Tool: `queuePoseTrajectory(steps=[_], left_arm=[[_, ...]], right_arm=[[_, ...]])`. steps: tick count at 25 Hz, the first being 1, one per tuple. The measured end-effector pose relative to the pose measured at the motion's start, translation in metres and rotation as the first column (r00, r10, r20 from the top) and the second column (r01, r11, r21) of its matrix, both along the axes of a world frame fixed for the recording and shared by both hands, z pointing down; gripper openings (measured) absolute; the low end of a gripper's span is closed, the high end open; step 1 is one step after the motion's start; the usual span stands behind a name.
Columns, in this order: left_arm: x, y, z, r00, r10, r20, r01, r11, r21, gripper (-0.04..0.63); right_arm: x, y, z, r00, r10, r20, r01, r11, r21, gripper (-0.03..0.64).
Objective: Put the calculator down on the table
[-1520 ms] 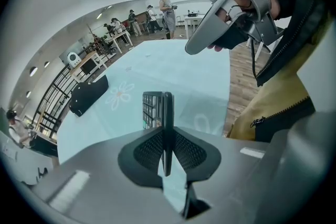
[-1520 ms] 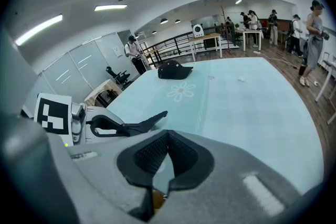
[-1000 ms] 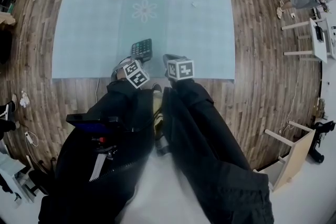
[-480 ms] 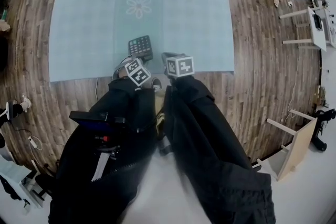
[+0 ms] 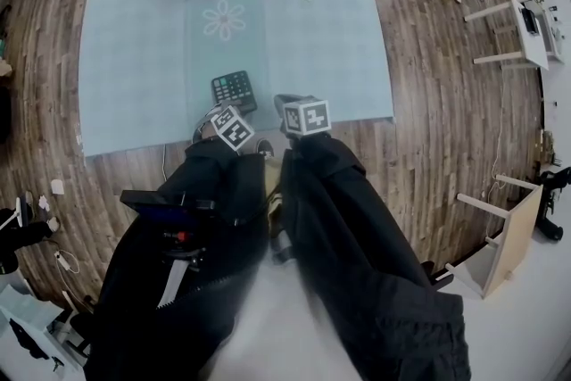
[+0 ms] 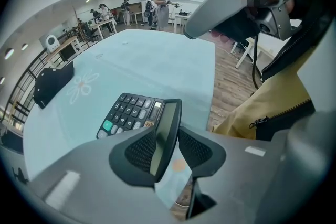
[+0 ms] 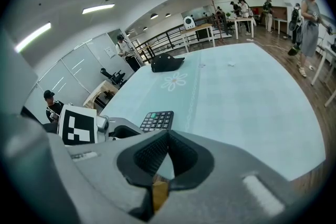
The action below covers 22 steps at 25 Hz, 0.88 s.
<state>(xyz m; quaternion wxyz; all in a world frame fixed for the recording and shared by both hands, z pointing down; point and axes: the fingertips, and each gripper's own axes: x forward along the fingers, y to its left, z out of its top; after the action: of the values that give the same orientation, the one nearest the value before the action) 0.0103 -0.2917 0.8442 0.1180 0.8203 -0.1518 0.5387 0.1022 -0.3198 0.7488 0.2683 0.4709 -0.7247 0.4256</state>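
The left gripper (image 6: 167, 138), its jaws just spread, lets go of the calculator (image 5: 234, 91), which lies near the table's (image 5: 339, 31) front edge with its display end between the parted pads, while the right gripper (image 7: 167, 139) hovers pressed together and empty; next, likely, a clean withdrawal without nudging it.

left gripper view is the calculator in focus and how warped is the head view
Left gripper view: calculator keys are sharp, frame corners go dark; head view: fisheye bows the floorboards, and the sleeves go soft toward the bottom edge.
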Motion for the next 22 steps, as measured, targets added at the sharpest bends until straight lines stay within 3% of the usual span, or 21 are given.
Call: queuePoseTrajectory(steps=[7,13,18,22], left_arm=[[0.000,0.002,0.002,1.000,-0.017,-0.007,0.017,0.999,-0.035,0.140],[0.003,0.000,-0.003,0.996,-0.072,-0.054,0.070,0.996,-0.053,0.118],[0.011,-0.007,-0.022,0.981,-0.137,-0.137,0.129,0.989,-0.065,0.092],[0.014,-0.025,-0.064,0.950,-0.201,-0.241,0.207,0.978,0.002,0.023]], right_arm=[[0.005,-0.003,0.000,1.000,0.007,0.011,-0.007,1.000,0.003,0.002],[0.002,-0.007,0.000,1.000,-0.009,0.018,0.009,1.000,0.005,0.002],[0.002,-0.009,-0.003,1.000,-0.015,0.026,0.014,1.000,0.016,0.002],[-0.008,-0.013,-0.029,0.999,-0.023,0.030,0.020,0.995,0.100,0.002]])
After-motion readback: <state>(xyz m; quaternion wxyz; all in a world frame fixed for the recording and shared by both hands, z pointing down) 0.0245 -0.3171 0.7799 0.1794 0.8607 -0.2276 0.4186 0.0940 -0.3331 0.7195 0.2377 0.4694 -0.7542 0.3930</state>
